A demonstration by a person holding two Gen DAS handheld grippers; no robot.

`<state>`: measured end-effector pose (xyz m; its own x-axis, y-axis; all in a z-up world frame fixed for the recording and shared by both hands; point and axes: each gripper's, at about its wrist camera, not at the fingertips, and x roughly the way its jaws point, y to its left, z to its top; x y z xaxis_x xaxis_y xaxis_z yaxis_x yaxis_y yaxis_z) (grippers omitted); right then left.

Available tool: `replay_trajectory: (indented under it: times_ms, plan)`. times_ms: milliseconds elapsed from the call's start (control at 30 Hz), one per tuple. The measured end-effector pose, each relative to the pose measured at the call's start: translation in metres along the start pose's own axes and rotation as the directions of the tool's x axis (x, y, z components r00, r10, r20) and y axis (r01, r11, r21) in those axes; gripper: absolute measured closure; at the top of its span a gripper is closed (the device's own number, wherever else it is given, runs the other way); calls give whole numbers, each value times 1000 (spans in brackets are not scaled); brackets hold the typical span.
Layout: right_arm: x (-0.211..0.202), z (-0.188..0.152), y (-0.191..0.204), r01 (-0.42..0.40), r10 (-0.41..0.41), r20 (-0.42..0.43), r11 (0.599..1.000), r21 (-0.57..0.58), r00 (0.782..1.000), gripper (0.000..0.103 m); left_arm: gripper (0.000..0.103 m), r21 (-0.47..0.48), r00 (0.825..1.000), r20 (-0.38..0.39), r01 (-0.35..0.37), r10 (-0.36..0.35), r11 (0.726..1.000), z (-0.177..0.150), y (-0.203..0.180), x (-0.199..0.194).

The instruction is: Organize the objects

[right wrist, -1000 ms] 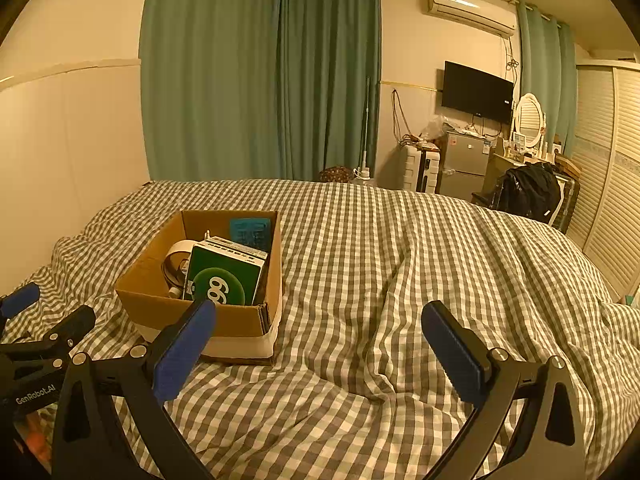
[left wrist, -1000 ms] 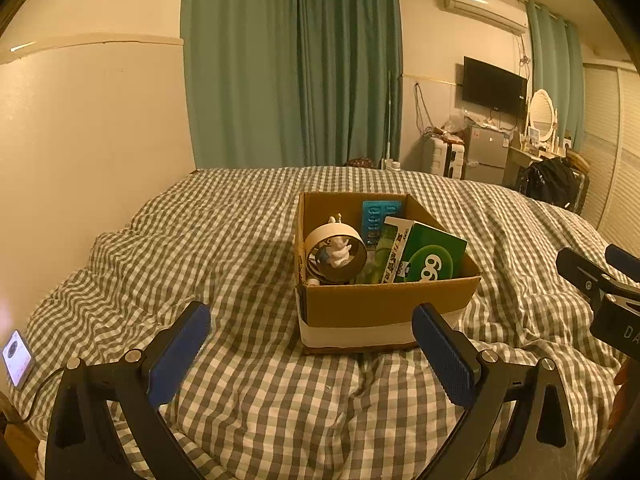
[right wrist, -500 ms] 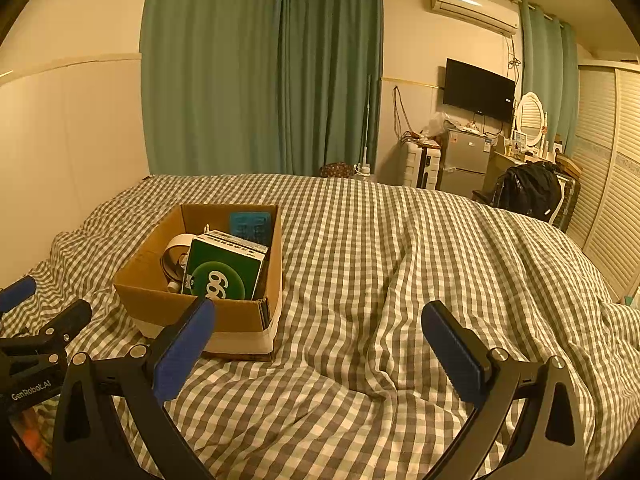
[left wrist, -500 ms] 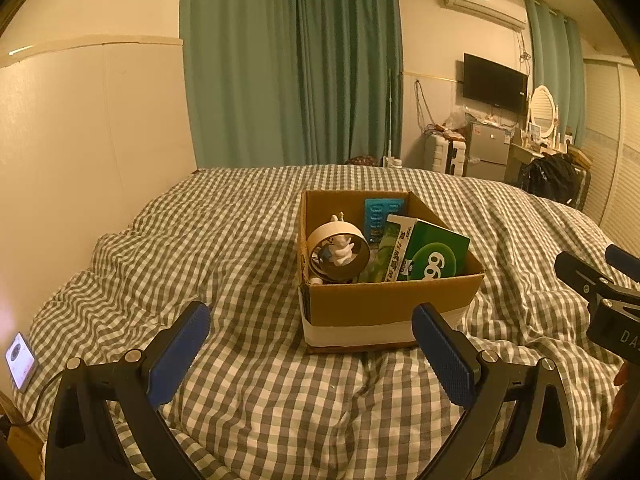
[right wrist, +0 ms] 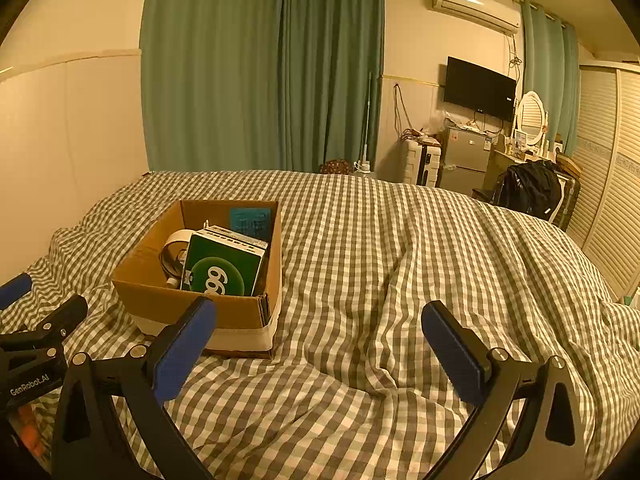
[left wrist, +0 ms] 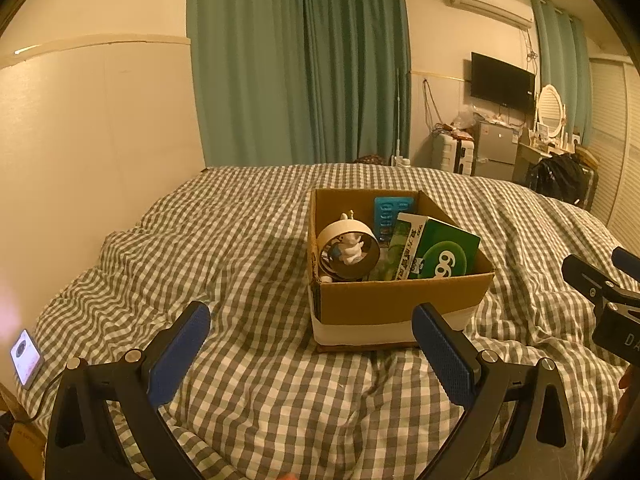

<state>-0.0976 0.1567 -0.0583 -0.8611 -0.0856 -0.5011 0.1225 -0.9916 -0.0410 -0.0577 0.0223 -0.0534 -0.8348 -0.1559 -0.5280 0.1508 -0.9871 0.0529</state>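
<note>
A cardboard box with a white band sits on the checked bed. Inside it lie a round white ornament with a small figure, a green box printed with white digits and a teal packet against the far wall. My left gripper hovers open just short of the box's near side, nothing between its blue pads. My right gripper is open too, to the right of the box over bare quilt. Each gripper shows at the edge of the other's view.
The grey-and-white checked quilt is rumpled into folds. A lit phone lies at the bed's left edge. A wall runs along the left. Green curtains, a small fridge, a TV and a black bag stand beyond the bed.
Both views have drifted slightly, so the box sits a little lower and to the right in the left wrist view. Both grippers stay open and empty.
</note>
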Motion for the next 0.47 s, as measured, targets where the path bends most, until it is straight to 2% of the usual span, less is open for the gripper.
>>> replay_trajectory:
  times_ms: [367,467]
  plan:
    - [1,0,1,0,0,-2,1000,-3,1000,0,0,11,1000,26,-12,12,1000,-1,-1,-4]
    - [2,-1,1,0,0,-3,1000,-2,1000,0,0,13,1000,17,5,-6,1000,0,-1,-2]
